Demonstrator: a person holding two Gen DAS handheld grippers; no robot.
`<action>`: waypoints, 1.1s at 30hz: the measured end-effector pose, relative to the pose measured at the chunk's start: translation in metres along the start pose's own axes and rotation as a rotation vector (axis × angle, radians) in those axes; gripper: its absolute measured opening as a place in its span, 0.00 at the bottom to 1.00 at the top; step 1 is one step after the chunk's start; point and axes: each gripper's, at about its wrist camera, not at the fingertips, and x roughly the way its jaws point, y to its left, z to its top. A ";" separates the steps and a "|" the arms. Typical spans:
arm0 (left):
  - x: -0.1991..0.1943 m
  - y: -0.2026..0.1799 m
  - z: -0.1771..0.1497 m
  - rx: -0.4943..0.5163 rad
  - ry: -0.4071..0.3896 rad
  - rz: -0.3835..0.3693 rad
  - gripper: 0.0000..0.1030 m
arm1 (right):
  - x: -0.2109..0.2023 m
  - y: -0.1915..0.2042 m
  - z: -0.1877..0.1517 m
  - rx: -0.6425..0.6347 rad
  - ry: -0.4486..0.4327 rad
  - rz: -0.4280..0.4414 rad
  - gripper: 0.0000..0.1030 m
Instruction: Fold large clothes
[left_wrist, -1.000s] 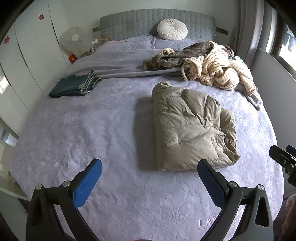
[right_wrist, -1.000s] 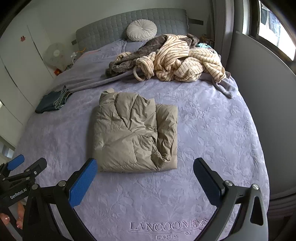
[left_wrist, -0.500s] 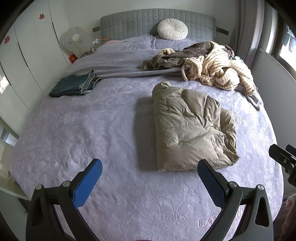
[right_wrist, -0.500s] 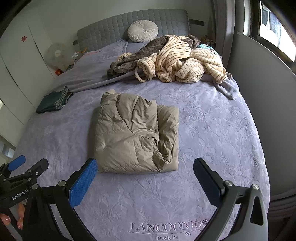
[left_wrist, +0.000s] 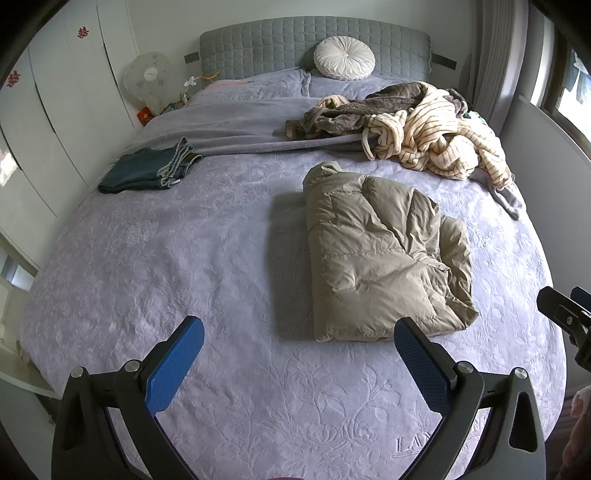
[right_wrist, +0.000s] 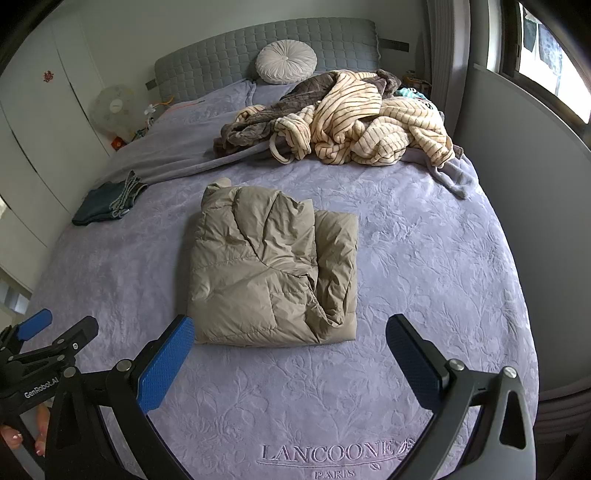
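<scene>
Puffer jacket (right_wrist: 273, 266), folded, unmoved on bed (right_wrist: 424, 258) ahead of left gripper (left_wrist: 299, 354) and right gripper (right_wrist: 290, 350), both spread, empty, unchanged: fold judged complete.

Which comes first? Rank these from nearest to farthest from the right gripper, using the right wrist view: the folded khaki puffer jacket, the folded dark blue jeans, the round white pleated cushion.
From the right gripper:
1. Folded khaki puffer jacket, just ahead, mid-bed.
2. Folded dark blue jeans, farther up, at the bed's left edge.
3. Round white pleated cushion, farthest, against the grey headboard.
</scene>
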 end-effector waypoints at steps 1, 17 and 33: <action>0.000 0.000 0.000 0.000 0.000 0.000 1.00 | 0.000 0.000 0.000 0.000 0.000 0.001 1.00; -0.001 0.000 0.000 -0.002 0.001 -0.001 1.00 | 0.000 0.000 0.000 0.000 0.000 0.001 1.00; -0.003 -0.002 0.000 -0.004 0.000 -0.002 1.00 | -0.001 0.000 0.000 0.000 -0.002 0.001 1.00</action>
